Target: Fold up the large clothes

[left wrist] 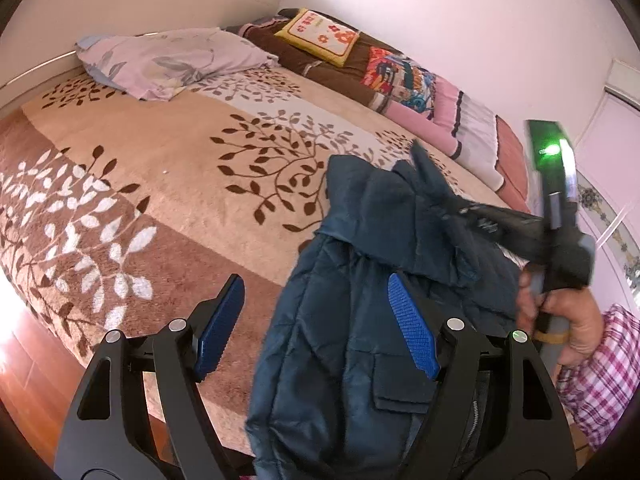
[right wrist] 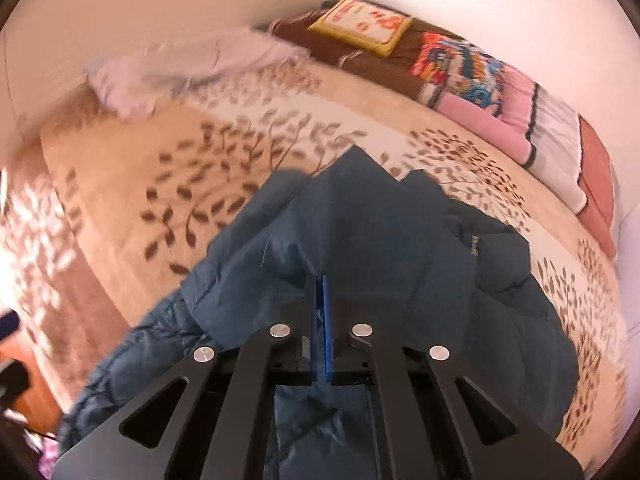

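The right gripper is closed on the blue jacket, which hangs around it. The left gripper stands wide open, jacket beside its right finger; the jacket's bottom is cut off.

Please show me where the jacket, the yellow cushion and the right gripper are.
jacket (left wrist: 332,312), left wrist view, quilted front panel.
yellow cushion (left wrist: 320,34), left wrist view, its embroidered face.
right gripper (right wrist: 320,284), right wrist view, fingertips shut on the jacket.

Left hand-held gripper: black slotted linkage arms, silver rivets, ribbed blue pads. Right hand-held gripper matches it. Bare-skinned right hand, pink-and-white plaid sleeve, green light glowing.
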`<state>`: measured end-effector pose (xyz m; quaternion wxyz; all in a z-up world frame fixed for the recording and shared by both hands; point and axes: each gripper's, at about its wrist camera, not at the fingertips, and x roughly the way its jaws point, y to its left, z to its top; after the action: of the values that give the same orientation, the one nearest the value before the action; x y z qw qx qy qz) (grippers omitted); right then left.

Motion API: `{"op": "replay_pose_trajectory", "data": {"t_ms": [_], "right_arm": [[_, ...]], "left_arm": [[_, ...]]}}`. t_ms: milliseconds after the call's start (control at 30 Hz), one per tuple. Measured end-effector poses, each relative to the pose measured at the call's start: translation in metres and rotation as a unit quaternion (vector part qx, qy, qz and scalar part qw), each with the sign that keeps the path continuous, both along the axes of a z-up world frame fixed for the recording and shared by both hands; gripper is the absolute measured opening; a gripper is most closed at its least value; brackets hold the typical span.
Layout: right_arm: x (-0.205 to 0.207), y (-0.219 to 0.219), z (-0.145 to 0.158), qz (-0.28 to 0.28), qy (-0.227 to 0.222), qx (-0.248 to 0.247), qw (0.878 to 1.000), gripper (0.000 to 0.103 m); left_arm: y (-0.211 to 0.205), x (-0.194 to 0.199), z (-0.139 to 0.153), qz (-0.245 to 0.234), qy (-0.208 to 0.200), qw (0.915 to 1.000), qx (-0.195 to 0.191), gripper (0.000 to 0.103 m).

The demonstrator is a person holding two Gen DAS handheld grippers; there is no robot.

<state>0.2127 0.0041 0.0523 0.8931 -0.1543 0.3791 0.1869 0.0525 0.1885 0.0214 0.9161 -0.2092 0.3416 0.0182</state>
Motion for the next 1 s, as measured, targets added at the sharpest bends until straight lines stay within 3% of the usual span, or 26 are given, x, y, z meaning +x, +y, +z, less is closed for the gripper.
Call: {"op": "replay_pose_trajectory", "data": {"t_ms": [267,400,667,1000], "right_arm": [[-0.007,-0.093,0.038,-0.081,0.002,0.086,0.993,0.003],[-0.009,-0.150,0.039,-0.134,0.009,0.120,0.984,0.003],[-0.014,-0.235,0.000,-0.219,0.040,0.134,0.966,0.003],[-0.015,-0.280,-0.048,-0.263,0.095,0.146,0.949,0.003]], "left_arm": [[-0.035,0.001,0.020,-0.022,-0.008,0.9995,0.022,0.074],[-0.057,0.004,0.028,-0.037,-0.006,0.9986,0.037,0.074],[-0.092,0.016,0.030,-0.062,0.008,0.9963,0.058,0.074],[-0.116,0.032,0.024,-0.073,0.035,0.9932,0.083,0.074]]}}
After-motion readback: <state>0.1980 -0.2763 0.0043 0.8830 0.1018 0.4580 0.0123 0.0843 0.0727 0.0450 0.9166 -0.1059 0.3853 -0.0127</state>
